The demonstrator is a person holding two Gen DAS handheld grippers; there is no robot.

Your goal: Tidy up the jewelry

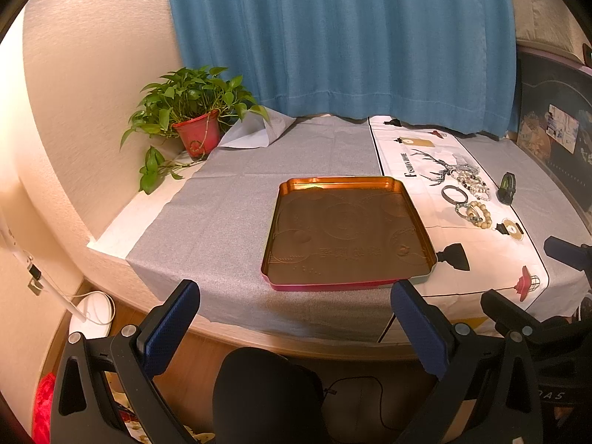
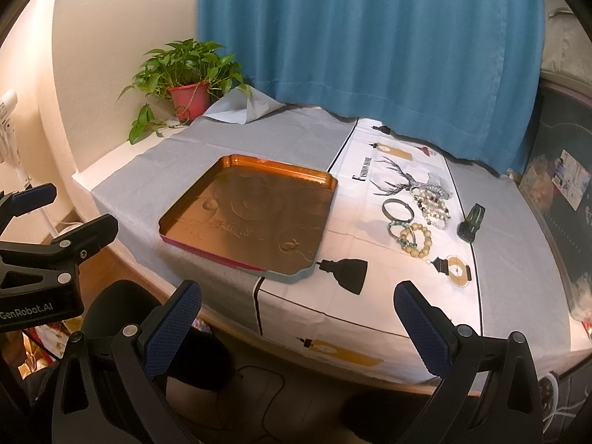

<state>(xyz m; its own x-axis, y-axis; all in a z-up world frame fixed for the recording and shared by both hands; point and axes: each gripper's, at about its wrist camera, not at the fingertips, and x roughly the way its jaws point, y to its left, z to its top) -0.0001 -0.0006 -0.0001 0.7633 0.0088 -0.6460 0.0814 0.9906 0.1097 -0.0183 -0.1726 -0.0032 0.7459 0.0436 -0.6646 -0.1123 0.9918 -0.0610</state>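
A shallow gold tin tray lies empty on the grey cloth. To its right, on the white printed cloth, lies a cluster of jewelry: a grey bangle, beaded bracelets, pearl strands and a dark green ring-like piece. My left gripper is open and empty, held in front of the table edge below the tray. My right gripper is open and empty, in front of the table edge, short of the jewelry.
A potted green plant in a red pot stands at the table's back left corner. A blue curtain hangs behind. A black chair sits below the table edge. A dark headboard borders the right side.
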